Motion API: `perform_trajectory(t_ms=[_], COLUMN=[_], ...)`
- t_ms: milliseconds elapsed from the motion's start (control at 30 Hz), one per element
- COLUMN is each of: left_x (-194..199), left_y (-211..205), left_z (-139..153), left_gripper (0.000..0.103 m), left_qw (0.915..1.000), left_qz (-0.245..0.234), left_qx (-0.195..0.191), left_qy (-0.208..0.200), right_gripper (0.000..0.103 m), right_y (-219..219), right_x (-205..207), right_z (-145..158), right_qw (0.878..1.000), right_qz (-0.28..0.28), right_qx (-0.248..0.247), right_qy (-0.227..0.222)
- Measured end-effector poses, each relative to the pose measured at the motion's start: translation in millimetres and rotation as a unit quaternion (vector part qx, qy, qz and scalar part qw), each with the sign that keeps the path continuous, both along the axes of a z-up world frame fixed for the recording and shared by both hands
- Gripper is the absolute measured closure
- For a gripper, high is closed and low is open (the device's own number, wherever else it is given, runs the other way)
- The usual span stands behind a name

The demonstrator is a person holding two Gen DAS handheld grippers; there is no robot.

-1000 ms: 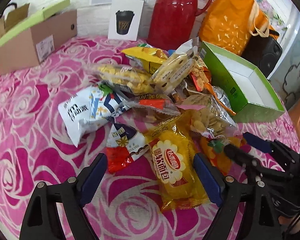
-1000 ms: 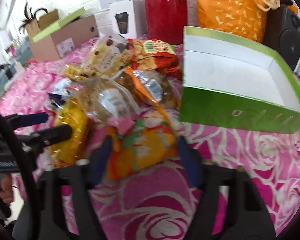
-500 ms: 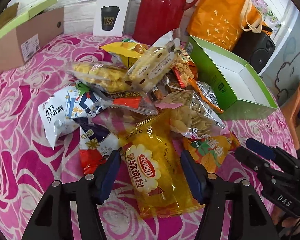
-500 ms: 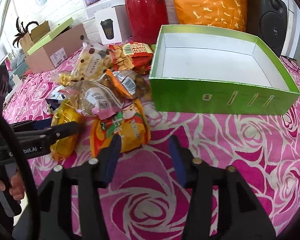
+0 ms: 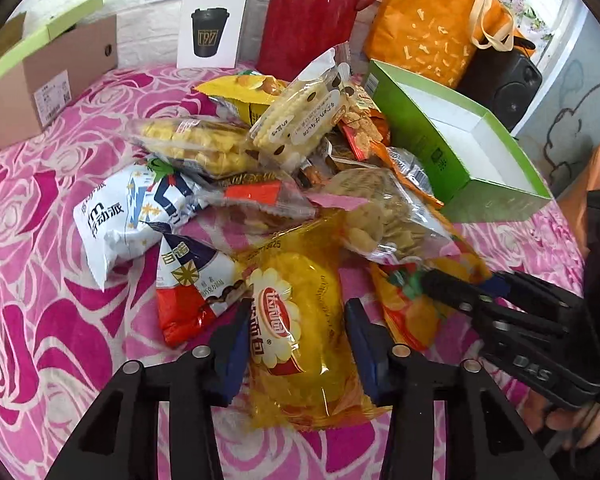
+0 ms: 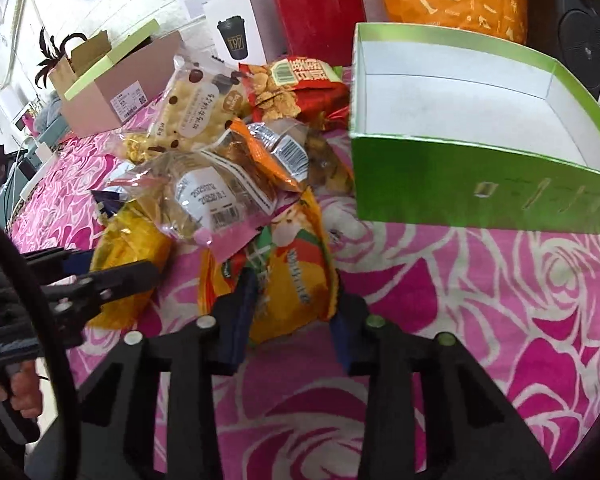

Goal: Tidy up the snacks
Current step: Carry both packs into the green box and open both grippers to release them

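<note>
The left tongs (image 5: 296,344) straddle the yellow bread packet (image 5: 300,340), spread, not pinching yet. The right tongs (image 6: 292,312) stand spread around the orange snack bag (image 6: 284,280). Both sit at the grasping step; next comes closing, then lifting toward the green box (image 6: 440,184). Only the right view shows its empty floor fully.

Heap of crinkly snack packets (image 5: 284,184) on pink rose cloth, open green box (image 6: 480,152) just beside, white inside
</note>
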State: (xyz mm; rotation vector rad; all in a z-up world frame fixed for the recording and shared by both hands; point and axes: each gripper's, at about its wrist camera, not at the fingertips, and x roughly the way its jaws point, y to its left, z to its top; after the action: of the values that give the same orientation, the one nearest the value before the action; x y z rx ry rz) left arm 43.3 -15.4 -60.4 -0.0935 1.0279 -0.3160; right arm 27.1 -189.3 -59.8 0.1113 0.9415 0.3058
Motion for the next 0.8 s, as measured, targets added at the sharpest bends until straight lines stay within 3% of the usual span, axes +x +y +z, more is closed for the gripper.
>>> perform_trajectory(t_ms=[233, 533, 800], left_x=[0.3, -4.3, 38.1], left_y=[4.9, 4.0, -48.8], left_z=[13.7, 97.0, 149.3], left_gripper=[0.063, 0.063, 0.063], left_qw=[0.9996, 0.9936, 0.9843], left_qz=[0.019, -0.001, -0.06], left_qx=[-0.018, -0.012, -0.015], left_qy=[-0.008, -0.112, -0.166], right_gripper=[0.084, 0.085, 0.085], right_y=[-22.2, -41.1, -79.6], right_x=[-27.9, -32.9, -14.9], right_z=[29.4, 84.3, 121.3], right_qw=[0.999, 0.994, 0.983], right_qz=[-0.022, -0.043, -0.097], right_qx=[-0.003, 0.008, -0.001], right_qy=[-0.033, -0.104, -0.155])
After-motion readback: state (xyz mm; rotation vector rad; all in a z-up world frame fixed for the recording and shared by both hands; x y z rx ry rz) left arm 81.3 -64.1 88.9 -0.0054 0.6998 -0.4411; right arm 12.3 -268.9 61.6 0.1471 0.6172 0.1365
